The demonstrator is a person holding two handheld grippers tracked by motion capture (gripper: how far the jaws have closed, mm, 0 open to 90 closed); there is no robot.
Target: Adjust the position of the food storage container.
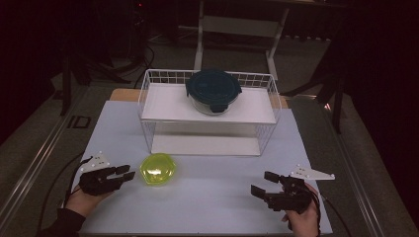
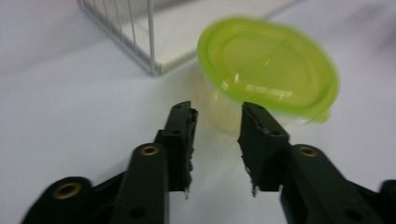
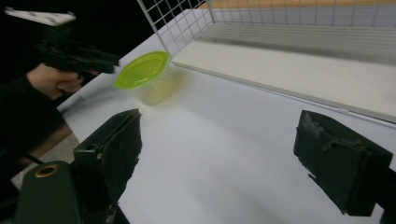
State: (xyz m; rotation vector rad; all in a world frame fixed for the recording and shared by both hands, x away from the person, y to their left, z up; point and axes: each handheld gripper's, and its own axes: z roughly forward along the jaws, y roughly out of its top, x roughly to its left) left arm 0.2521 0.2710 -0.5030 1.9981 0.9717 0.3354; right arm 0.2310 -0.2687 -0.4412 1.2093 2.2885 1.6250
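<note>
On the counter (image 1: 212,197), just in front of the left gripper (image 1: 129,172), green-lidded container (image 1: 158,169) near the wire rack (image 1: 210,111). Left fingers (image 2: 182,140) narrowed, empty. Best reopened, slid around the tub below the lid, then squeezed gently. Right gripper (image 1: 262,183) wide, empty.

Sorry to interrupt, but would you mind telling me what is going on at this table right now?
A person holds tongs in each hand over a white table. The left tongs point at a small green-lidded container, jaws narrowly apart and just short of it, nothing gripped. The right tongs hang open over bare table. Behind stands a wire rack with a dark-lidded glass bowl on its upper shelf.
</note>
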